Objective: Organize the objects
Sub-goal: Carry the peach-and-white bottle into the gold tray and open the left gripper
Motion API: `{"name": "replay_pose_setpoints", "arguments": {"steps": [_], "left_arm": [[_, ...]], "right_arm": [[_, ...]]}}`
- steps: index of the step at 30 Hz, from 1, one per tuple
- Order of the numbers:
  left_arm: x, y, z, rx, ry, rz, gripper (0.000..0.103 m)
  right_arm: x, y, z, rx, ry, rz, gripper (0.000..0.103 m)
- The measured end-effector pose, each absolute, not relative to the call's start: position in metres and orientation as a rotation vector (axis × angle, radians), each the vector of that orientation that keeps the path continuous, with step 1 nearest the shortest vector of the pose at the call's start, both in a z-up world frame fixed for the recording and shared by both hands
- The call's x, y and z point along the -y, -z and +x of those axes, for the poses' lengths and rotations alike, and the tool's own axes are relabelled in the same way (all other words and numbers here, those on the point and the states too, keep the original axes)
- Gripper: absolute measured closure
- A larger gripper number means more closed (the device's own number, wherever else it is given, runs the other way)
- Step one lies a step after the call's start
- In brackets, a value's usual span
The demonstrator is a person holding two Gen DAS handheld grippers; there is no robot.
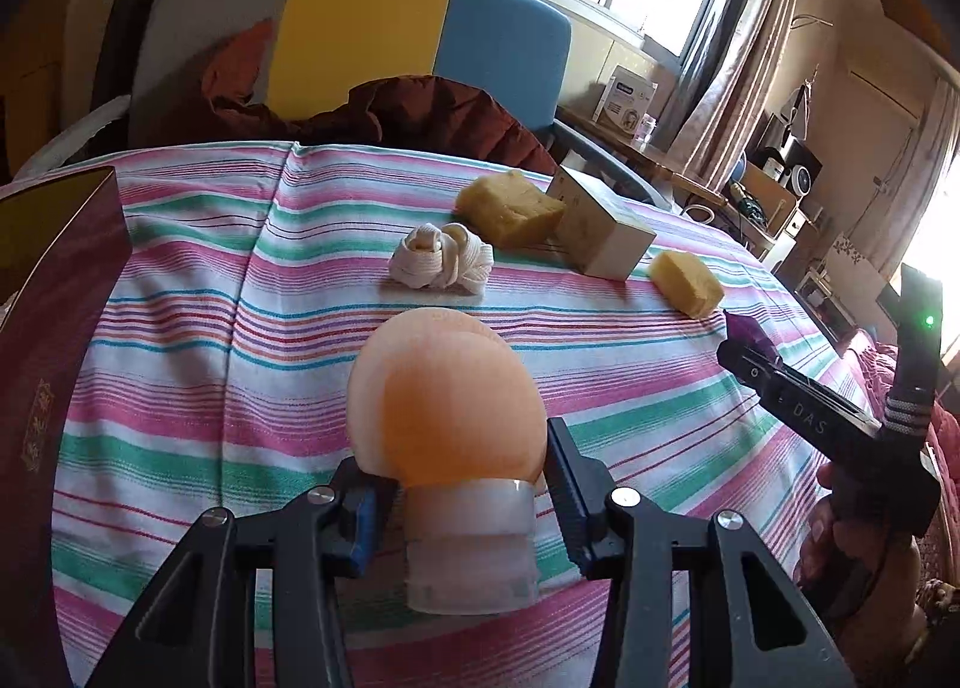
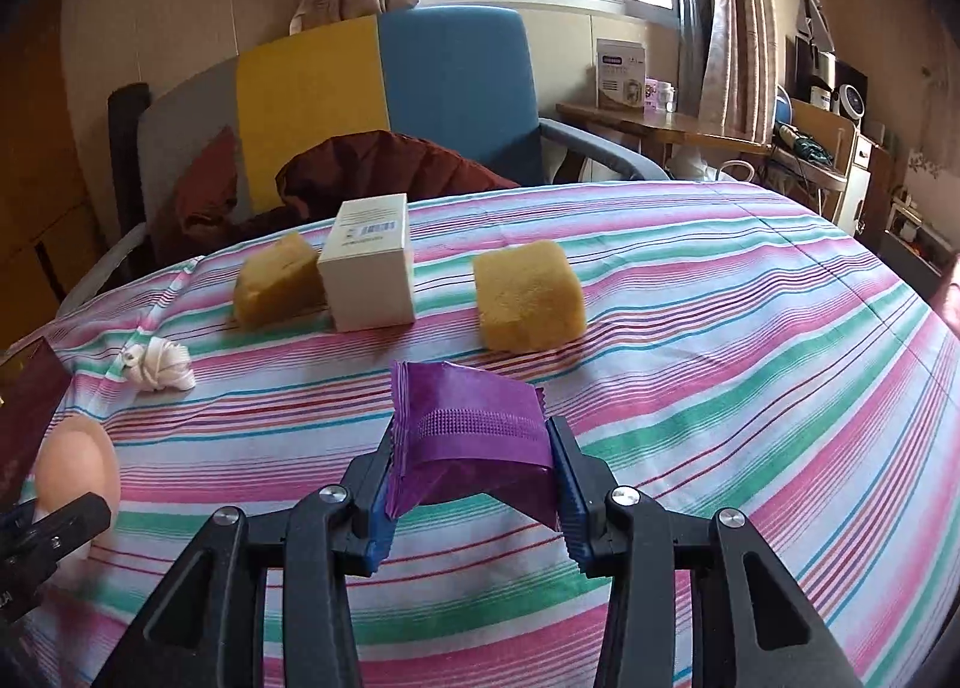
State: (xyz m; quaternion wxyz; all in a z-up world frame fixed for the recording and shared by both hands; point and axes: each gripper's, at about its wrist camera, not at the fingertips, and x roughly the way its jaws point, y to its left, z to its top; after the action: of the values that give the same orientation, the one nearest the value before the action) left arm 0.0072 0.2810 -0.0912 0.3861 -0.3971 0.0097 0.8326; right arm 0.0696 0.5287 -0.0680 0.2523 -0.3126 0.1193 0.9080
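Clearly both loads ride on slim grips: the purple packet, buckled between the right tongs above the striped surface, is pinched only at its side edges and could fold further and slide out; the peach bottle, held off the surface, is clamped by the left tongs at its narrow pale collar, so its heavy round end may pivot or slip. Ahead lie two yellow sponges, a white box and a knotted white cloth, easy to knock when setting things down

Black tool arms, blue ribbed pads, silver screws.
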Motion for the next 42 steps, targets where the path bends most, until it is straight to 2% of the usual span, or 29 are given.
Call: {"name": "replay_pose_setpoints", "arguments": {"steps": [9,13,20,24,32,42], "left_arm": [[-0.262,0.087,0.030,-0.068,-2.082,-1.004,0.056],[-0.234,0.078,0.039,-0.010,-2.075,-0.994,0.056],[-0.186,0.050,0.039,0.074,-2.146,-0.923,0.056],[-0.156,0.042,0.027,0.153,-2.212,-0.923,0.056],[-0.076,0.041,-0.027,0.463,-2.340,-1.053,0.056],[-0.002,0.064,-0.087,0.660,-2.431,-1.267,0.056]], "right_arm": [[-0.477,0.064,0.074,-0.128,-2.558,-0.845,0.058],[-0.465,0.066,0.070,-0.046,-2.572,-0.869,0.058],[-0.465,0.068,0.070,-0.040,-2.564,-0.880,0.058],[-0.464,0.068,0.068,-0.030,-2.555,-0.889,0.058],[-0.458,0.071,0.062,0.025,-2.545,-0.913,0.058],[-0.453,0.075,0.057,0.071,-2.527,-0.948,0.058]]}}
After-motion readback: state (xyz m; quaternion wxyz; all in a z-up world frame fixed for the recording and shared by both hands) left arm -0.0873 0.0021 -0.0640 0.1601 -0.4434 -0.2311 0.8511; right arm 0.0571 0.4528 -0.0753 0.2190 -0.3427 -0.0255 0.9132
